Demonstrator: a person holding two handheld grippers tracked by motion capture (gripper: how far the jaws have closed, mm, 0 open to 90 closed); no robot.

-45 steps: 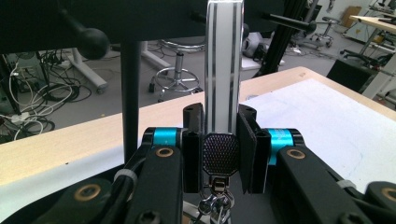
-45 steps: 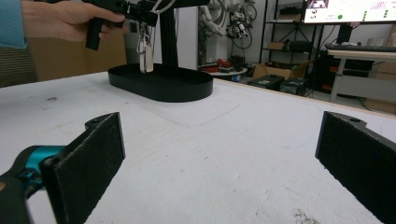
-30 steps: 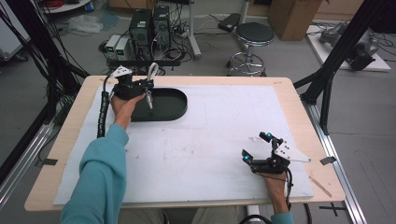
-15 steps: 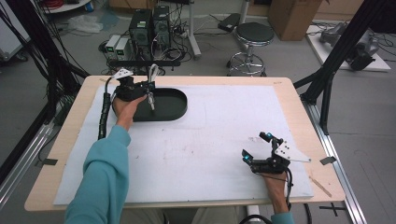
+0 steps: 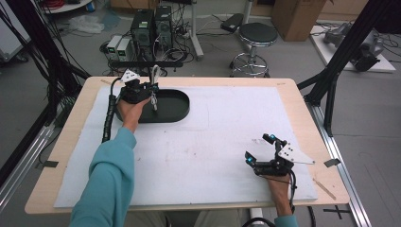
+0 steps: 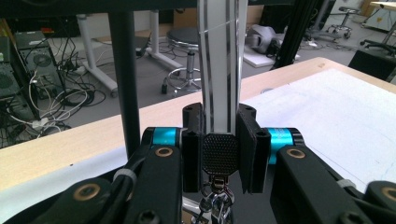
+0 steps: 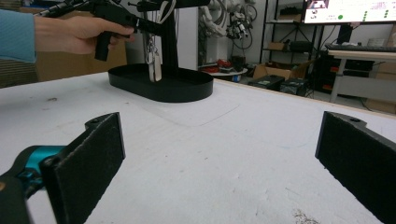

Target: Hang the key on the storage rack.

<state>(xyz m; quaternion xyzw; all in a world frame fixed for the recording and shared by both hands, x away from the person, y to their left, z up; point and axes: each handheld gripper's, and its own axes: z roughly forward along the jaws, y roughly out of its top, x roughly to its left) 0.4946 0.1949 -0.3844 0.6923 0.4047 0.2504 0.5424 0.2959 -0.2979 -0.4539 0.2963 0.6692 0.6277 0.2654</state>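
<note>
My left gripper is held over the black oval tray at the far left of the table. Its jaws are shut on a white strap with dark lines that runs up between the pads. A metal ring and chain hang just below the pads. From the right gripper view, the left gripper holds the strap's pale tag, which dangles beside the tray's black post. My right gripper rests near the front right, open, with nothing between its pads.
White paper covers most of the wooden table. A black frame post stands close behind the tray. Computers, cables and a stool are on the floor beyond the far edge. Black frame legs rise at the right.
</note>
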